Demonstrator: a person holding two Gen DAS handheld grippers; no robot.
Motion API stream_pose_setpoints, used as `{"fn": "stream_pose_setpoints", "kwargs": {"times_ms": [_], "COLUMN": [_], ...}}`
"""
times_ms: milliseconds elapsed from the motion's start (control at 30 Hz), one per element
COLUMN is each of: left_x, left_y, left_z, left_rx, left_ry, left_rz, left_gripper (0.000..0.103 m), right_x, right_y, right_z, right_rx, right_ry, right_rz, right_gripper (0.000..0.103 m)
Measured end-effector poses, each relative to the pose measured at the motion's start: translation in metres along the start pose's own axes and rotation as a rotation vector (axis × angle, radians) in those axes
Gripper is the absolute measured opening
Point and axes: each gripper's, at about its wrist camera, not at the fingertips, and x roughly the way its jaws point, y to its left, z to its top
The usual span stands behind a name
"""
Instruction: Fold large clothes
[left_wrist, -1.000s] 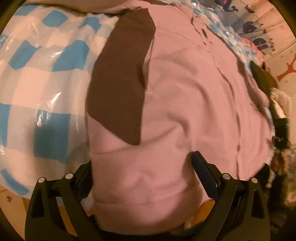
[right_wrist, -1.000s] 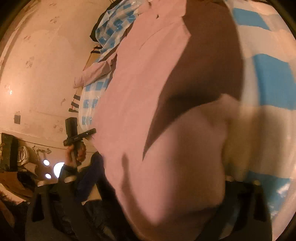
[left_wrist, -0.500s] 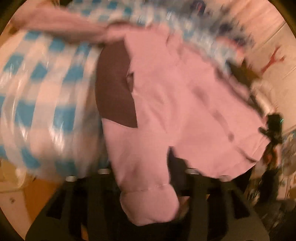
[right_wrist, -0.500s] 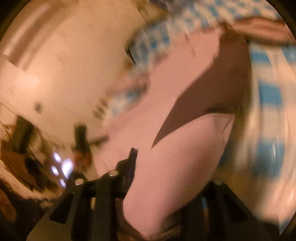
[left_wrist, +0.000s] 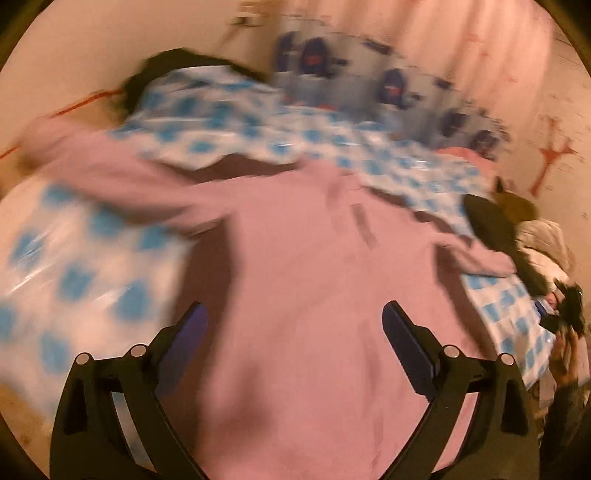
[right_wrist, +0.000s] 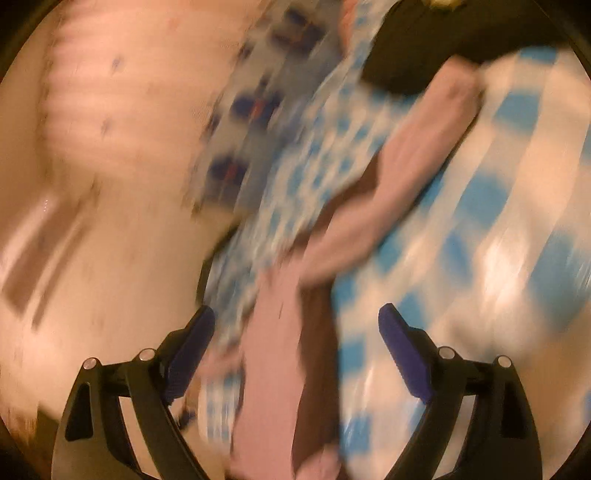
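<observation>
The pink garment (left_wrist: 306, 280) is lying spread over the blue-and-white checked sheet (left_wrist: 85, 266), its sleeves reaching out to either side. The left tongs (left_wrist: 293, 317) are hovering above its body, their jaws widening and standing well apart, with nothing pinched between the pads; the cloth is showing below them, not gripped. The right tongs (right_wrist: 295, 321) are also opening wide and pinching nothing, looking along one pink sleeve (right_wrist: 399, 177) running diagonally across the sheet. A whale-patterned fabric (left_wrist: 369, 77) is lying beyond, near the pale wall (left_wrist: 110, 48). Both views are blurred.
</observation>
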Motion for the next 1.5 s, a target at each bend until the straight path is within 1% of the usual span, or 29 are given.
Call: {"fn": "stream_pose_setpoints", "kwargs": {"times_ms": [67, 100, 167, 233, 267, 300, 367, 433, 467, 533, 567, 600, 633, 700, 767, 867, 900, 1000, 1100, 1167, 1200, 1267, 1300, 1333, 1400, 1433, 1500], "left_x": [0.045, 0.061, 0.096, 0.121, 0.139, 0.147, 0.169, 0.181, 0.186, 0.193, 0.194, 0.194, 0.195, 0.193, 0.189, 0.18, 0.178, 0.168, 0.157, 0.149, 0.145, 0.135, 0.13, 0.126, 0.119, 0.115, 0.112], "left_y": [-0.028, -0.036, -0.054, -0.065, -0.065, -0.065, -0.064, -0.06, -0.055, -0.046, -0.037, -0.028, -0.019, -0.005, 0.002, 0.011, 0.015, 0.033, 0.058, 0.075, 0.081, 0.092, 0.096, 0.099, 0.107, 0.112, 0.117], "left_z": [0.012, 0.017, 0.024, 0.03, 0.036, 0.037, 0.045, 0.049, 0.049, 0.05, 0.047, 0.046, 0.045, 0.044, 0.046, 0.049, 0.05, 0.053, 0.053, 0.054, 0.054, 0.055, 0.056, 0.056, 0.057, 0.057, 0.058], "left_rx": [0.014, 0.013, 0.009, -0.005, -0.016, -0.027, -0.064, -0.092, -0.107, -0.138, -0.169, -0.19, -0.228, -0.274, -0.289, -0.296, -0.304, -0.369, -0.461, -0.524, -0.544, -0.574, -0.582, -0.59, -0.605, -0.616, -0.635], "left_ry": [0.013, 0.016, 0.015, 0.007, 0.006, 0.006, 0.002, -0.001, -0.006, -0.027, -0.041, -0.045, -0.047, -0.043, -0.066, -0.117, -0.129, -0.176, -0.21, -0.239, -0.252, -0.287, -0.3, -0.314, -0.34, -0.353, -0.367], "left_rz": [-0.079, -0.098, -0.159, -0.191, -0.206, -0.219, -0.234, -0.25, -0.261, -0.267, -0.266, -0.264, -0.265, -0.272, -0.26, -0.21, -0.196, -0.165, -0.182, -0.197, -0.203, -0.212, -0.213, -0.213, -0.212, -0.211, -0.217], "left_gripper": [0.091, 0.091, 0.091, 0.091, 0.091, 0.091, 0.091, 0.091, 0.091, 0.091, 0.091, 0.091, 0.091, 0.091, 0.091, 0.091, 0.091, 0.091, 0.091, 0.091, 0.091, 0.091, 0.091, 0.091, 0.091, 0.091, 0.091], "right_x": [0.004, 0.01, 0.024, 0.045, 0.056, 0.071, 0.075, 0.085, 0.088, 0.094, 0.095, 0.097, 0.094, 0.092, 0.093, 0.095, 0.102, 0.129, 0.179, 0.212, 0.236, 0.271, 0.296, 0.31, 0.347, 0.37, 0.409], "right_y": [-0.018, -0.03, -0.047, -0.063, -0.071, -0.081, -0.1, -0.115, -0.121, -0.123, -0.121, -0.117, -0.111, -0.086, -0.057, 0.008, 0.04, 0.114, 0.201, 0.241, 0.265, 0.293, 0.308, 0.317, 0.329, 0.332, 0.333], "right_z": [0.037, 0.053, 0.078, 0.098, 0.109, 0.121, 0.14, 0.157, 0.165, 0.177, 0.179, 0.18, 0.18, 0.179, 0.179, 0.172, 0.166, 0.149, 0.116, 0.093, 0.073, 0.046, 0.023, 0.008, -0.028, -0.054, -0.083], "right_rx": [0.05, 0.075, 0.097, 0.117, 0.125, 0.14, 0.152, 0.171, 0.181, 0.158, 0.149, 0.142, 0.118, 0.059, 0.009, -0.132, -0.197, -0.342, -0.494, -0.563, -0.606, -0.653, -0.684, -0.702, -0.741, -0.76, -0.774], "right_ry": [-0.045, -0.061, -0.072, -0.068, -0.068, -0.064, -0.085, -0.111, -0.139, -0.165, -0.172, -0.185, -0.212, -0.26, -0.297, -0.35, -0.358, -0.347, -0.282, -0.237, -0.201, -0.148, -0.104, -0.076, -0.006, 0.043, 0.109], "right_rz": [-0.011, -0.024, -0.076, -0.134, -0.178, -0.212, -0.287, -0.354, -0.371, -0.393, -0.401, -0.388, -0.352, -0.328, -0.294, -0.224, -0.194, -0.11, -0.02, 0.025, 0.052, 0.082, 0.098, 0.106, 0.12, 0.127, 0.131], "right_gripper": [0.087, 0.087, 0.087, 0.087, 0.087, 0.087, 0.087, 0.087, 0.086, 0.066, 0.044, 0.022, 0.021, 0.019, 0.019, 0.019, 0.019, 0.019, 0.019, 0.019, 0.019, 0.019, 0.019, 0.019, 0.019, 0.019, 0.019]}}
